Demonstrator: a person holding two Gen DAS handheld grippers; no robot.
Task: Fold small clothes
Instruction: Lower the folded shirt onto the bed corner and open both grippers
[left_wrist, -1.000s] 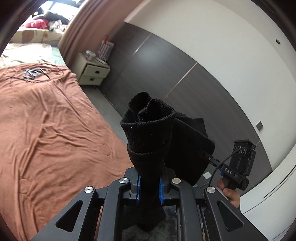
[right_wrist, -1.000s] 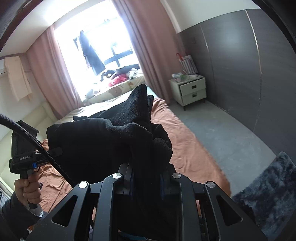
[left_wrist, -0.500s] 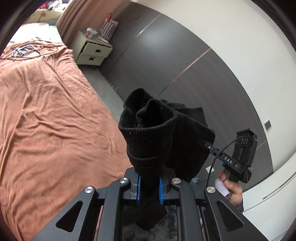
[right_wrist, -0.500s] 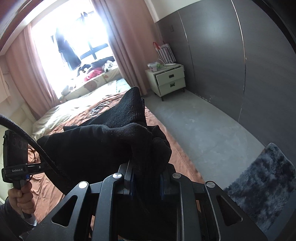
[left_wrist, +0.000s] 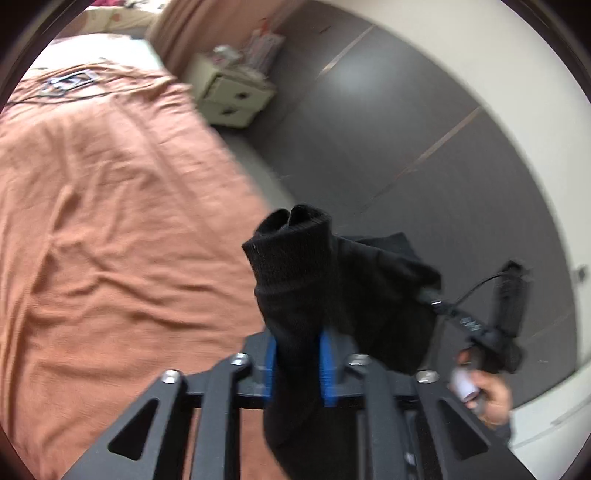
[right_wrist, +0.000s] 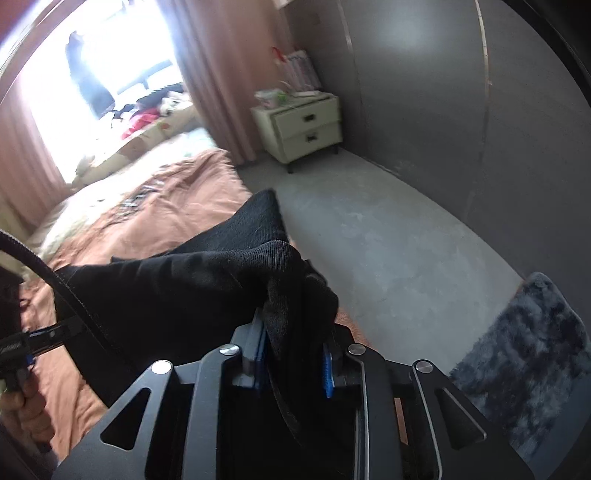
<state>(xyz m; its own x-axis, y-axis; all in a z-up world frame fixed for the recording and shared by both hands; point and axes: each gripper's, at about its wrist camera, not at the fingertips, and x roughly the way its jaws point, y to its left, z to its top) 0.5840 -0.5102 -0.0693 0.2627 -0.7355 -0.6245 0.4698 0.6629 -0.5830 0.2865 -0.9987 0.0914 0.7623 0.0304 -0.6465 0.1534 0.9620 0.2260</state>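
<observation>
The black sock (left_wrist: 295, 273) stands between the blue pads of the left gripper (left_wrist: 297, 363), its ribbed cuff rising above the jaws and its lower part hanging behind them. The left jaws are opening; the fabric fills the gap between the pads and touches both. The far end of the same garment runs to the right gripper (right_wrist: 291, 354), where bunched black fabric (right_wrist: 207, 280) sits between the pads. The right jaws are opening as well, with the cloth bearing on the left pad; a narrow gap shows at the right pad, so full contact there cannot be confirmed. The sock is held in the air above the edge of the bed with the rust-brown cover (left_wrist: 110, 221), near the grey floor (right_wrist: 388, 240). Both grippers tilt downward. The right hand (left_wrist: 491, 398) grips its handle at the lower right of the left wrist view; the left hand (right_wrist: 22, 410) shows at the lower left of the right wrist view. Both views are blurred.
</observation>
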